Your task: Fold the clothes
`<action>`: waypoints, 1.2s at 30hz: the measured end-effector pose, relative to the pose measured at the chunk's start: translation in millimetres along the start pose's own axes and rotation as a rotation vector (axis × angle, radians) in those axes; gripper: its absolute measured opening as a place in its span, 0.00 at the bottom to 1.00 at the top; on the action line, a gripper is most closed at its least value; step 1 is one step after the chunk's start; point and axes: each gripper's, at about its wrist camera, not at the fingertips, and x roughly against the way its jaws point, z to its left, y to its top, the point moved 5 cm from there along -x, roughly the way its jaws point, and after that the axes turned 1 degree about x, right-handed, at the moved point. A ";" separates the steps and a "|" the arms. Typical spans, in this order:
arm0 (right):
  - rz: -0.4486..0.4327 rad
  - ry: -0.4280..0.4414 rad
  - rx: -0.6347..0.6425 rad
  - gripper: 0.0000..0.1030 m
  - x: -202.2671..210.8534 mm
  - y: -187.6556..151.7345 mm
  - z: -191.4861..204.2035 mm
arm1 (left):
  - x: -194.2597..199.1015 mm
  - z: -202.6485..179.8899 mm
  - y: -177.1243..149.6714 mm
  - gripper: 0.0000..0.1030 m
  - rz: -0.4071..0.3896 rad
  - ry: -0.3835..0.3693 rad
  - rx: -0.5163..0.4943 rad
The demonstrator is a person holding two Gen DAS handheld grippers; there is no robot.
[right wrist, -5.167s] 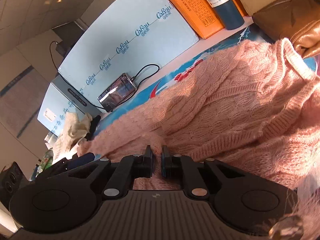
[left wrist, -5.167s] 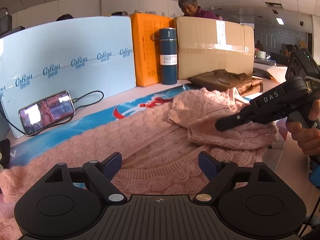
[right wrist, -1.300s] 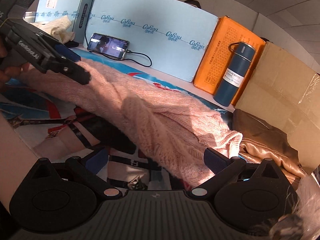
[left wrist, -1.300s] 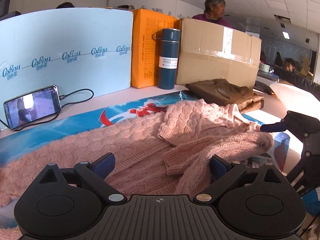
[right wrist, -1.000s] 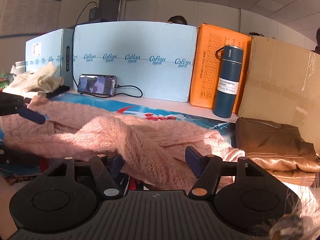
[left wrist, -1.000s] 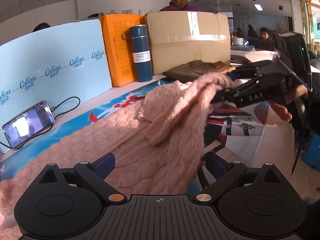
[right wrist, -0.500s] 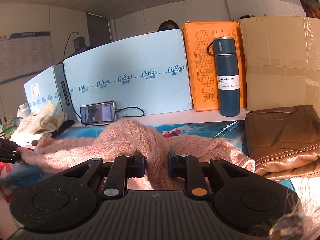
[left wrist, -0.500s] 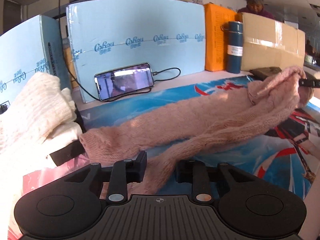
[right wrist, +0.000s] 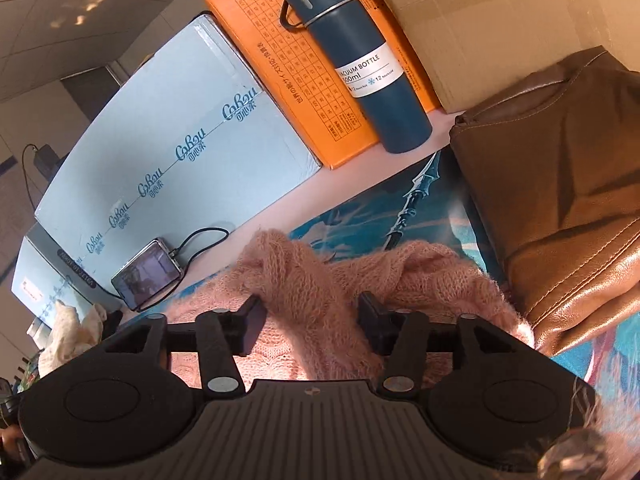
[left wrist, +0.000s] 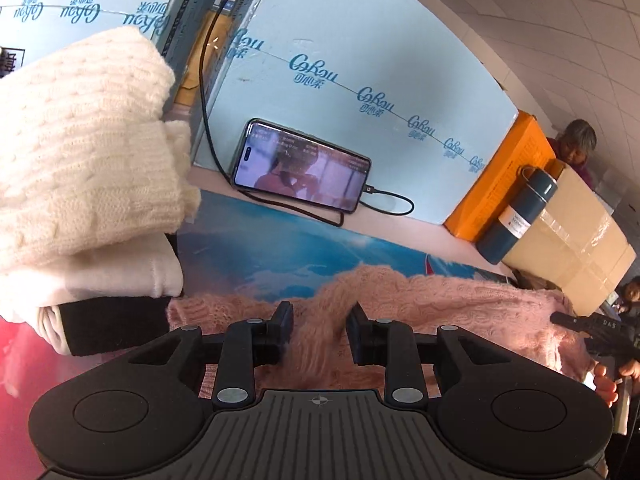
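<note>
**A:** What has changed closest in?

**B:** Both sets of tongs. Half a second ago each was pinched shut on the pink sweater (left wrist: 460, 304); now the left tongs (left wrist: 319, 326) stand parted with knit bunched loosely between the jaws, and the right tongs (right wrist: 310, 314) are parted wider, a hump of the same knit rising in the gap. Neither clamps it.

**A:** So the garment has been let go?

**B:** It looks so. It lies on the counter (left wrist: 280, 248) as a long narrow band, stretching from the left tongs across to the right tongs' tip at the far edge of the left view.

**A:** And for the folding?

**B:** My guess: a lengthwise fold has just been laid down. It is still lumpy near the brown leather garment (right wrist: 560, 184), so it may need smoothing or another fold.

**A:** Further back?

**B:** Folded cream knits (left wrist: 80, 152) stacked left, a phone (left wrist: 300, 166) against the blue board, a blue flask (right wrist: 360, 60) beyond.
</note>
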 end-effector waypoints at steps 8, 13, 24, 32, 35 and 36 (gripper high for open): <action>-0.067 -0.085 0.056 0.73 -0.2 4.9 -0.2 | -9.1 0.7 -7.5 0.17 -0.014 0.022 0.012; -0.066 -0.201 0.090 0.70 -14.5 4.5 -0.7 | 12.4 -2.8 -4.4 0.06 -0.087 0.007 0.017; -0.264 -0.175 0.117 0.81 24.3 12.4 29.0 | 13.0 13.2 -5.8 0.08 -0.063 -0.002 0.130; -0.256 -0.130 0.135 0.83 32.7 3.0 35.0 | 18.1 30.9 -3.6 0.27 -0.064 0.090 0.256; -0.248 -0.123 0.104 0.83 28.9 -3.1 31.6 | 23.4 31.7 -7.5 0.47 -0.090 0.175 0.251; -0.257 -0.117 0.097 0.83 29.3 -5.3 31.4 | 27.0 31.9 -8.8 0.54 -0.110 0.199 0.256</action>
